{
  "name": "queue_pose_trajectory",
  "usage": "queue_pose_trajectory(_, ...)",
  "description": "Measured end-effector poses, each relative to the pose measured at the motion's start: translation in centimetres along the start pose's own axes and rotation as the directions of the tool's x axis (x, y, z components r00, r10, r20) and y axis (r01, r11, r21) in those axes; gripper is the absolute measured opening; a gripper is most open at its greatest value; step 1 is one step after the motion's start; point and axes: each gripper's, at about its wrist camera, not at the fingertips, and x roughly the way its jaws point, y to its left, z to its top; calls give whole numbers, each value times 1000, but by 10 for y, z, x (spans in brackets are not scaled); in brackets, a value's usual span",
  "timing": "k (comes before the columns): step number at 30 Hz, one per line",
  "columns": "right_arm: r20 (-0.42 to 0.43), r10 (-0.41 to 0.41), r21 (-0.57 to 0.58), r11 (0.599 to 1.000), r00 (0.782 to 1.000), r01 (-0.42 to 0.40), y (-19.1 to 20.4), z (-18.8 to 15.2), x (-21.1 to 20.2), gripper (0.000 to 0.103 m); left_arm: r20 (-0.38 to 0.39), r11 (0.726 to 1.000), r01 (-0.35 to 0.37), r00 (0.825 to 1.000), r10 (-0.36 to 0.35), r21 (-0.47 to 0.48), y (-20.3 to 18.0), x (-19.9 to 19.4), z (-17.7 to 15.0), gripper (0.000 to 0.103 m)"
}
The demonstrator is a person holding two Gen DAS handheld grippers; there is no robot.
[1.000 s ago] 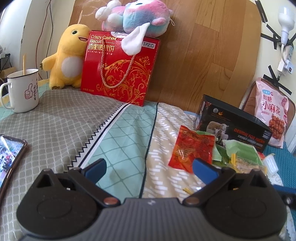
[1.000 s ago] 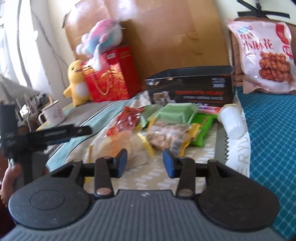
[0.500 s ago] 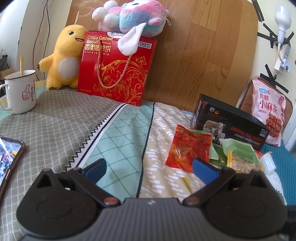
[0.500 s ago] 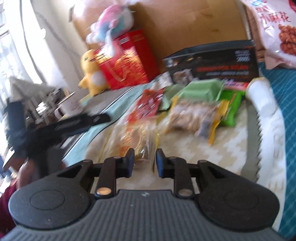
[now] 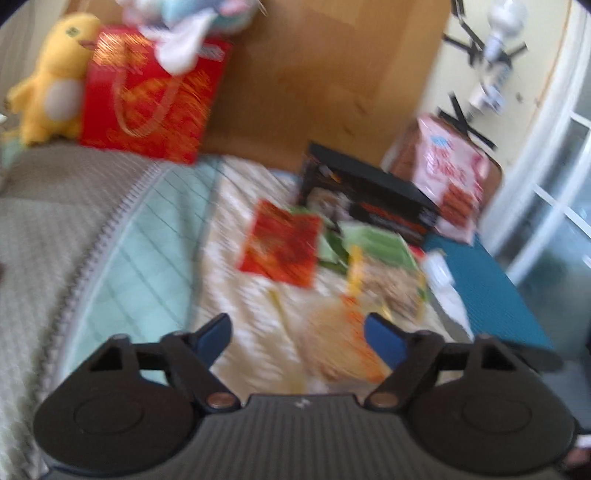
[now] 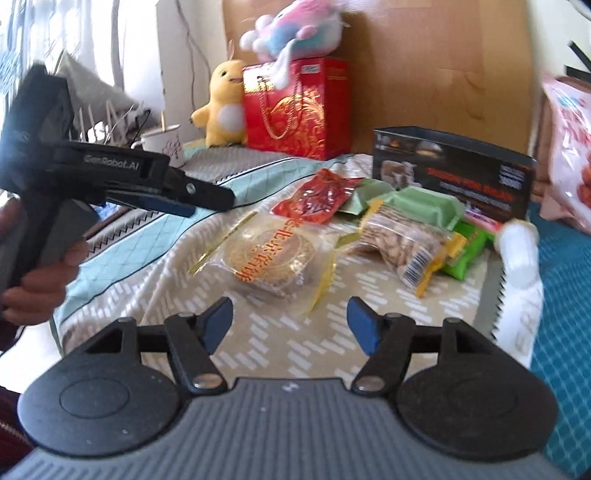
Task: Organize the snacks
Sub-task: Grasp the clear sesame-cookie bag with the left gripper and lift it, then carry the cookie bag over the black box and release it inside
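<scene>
Several snack packets lie on the patterned bedspread (image 6: 280, 354): a clear pastry packet (image 6: 269, 254), a red packet (image 6: 321, 195), a peanut packet (image 6: 406, 236) and green packets (image 6: 424, 201). Behind them stands an open black box (image 6: 454, 177). My right gripper (image 6: 291, 325) hovers just short of the pastry packet, its jaws opening, with nothing between them. My left gripper (image 6: 184, 195), held by a hand (image 6: 37, 280), hangs in the air left of the pile. In the blurred left wrist view the left gripper (image 5: 299, 332) has its jaws closing; the pastry packet (image 5: 340, 343) lies by the right fingertip, unpressed.
A red gift bag (image 6: 295, 110) with a pastel plush (image 6: 295, 29) on top stands against the wooden headboard, beside a yellow plush (image 6: 221, 103). A mug (image 6: 162, 144) sits at far left. A pink snack bag (image 6: 569, 147) leans at right above a teal mat (image 6: 565, 295). A white object (image 6: 519, 251) lies on the mat's edge.
The right jaws, nearly shut at the pastry packet half a second ago, have spread; the packet lies free. The left jaws narrowed and its view swung right; mug and phone left view.
</scene>
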Motion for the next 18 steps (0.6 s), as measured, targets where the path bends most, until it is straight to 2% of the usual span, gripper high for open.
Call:
queue_pose_trajectory(2, -14, 11, -23, 1000, 1000, -12, 1, 2, 11, 68, -83, 1000, 16, 996, -17, -16, -2, 16, -3, 65)
queue_pose_trajectory(3, -34, 14, -29, 999, 999, -15, 0, 2, 18, 58, -84, 1000, 15, 996, -17, -19, -2, 20, -5, 64)
queue_pose_trajectory(4, -28, 2, -44, 999, 1000, -3, 2, 2, 21, 54, -82, 1000, 11, 997, -12, -13, -5, 21, -5, 60)
queue_pose_trajectory(6, -25, -5, -66, 998, 1000, 4, 4, 5, 23, 40, -101, 998, 57, 993, -60, -37, -8, 22, -2, 49)
queue_pose_trajectory(8, -6, -3, -57, 998, 1000, 3, 2, 10, 19, 36, -81, 998, 54, 995, -56, -24, -17, 19, 6, 49)
queue_pose_trajectory(11, 80, -58, -79, 995, 995, 64, -1, 22, 5, 35, -29, 996, 81, 996, -81, 29, -34, 15, 28, 49)
queue_pose_trajectory(15, 181, -133, -64, 987, 974, 146, -29, 49, -8, 35, 31, 987, 113, 993, -117, 113, -61, 25, 68, 49)
queue_pose_trajectory(18, 215, -189, -45, 978, 958, 203, -59, 70, -6, 35, 50, 979, 130, 989, -139, 158, -79, 48, 101, 50)
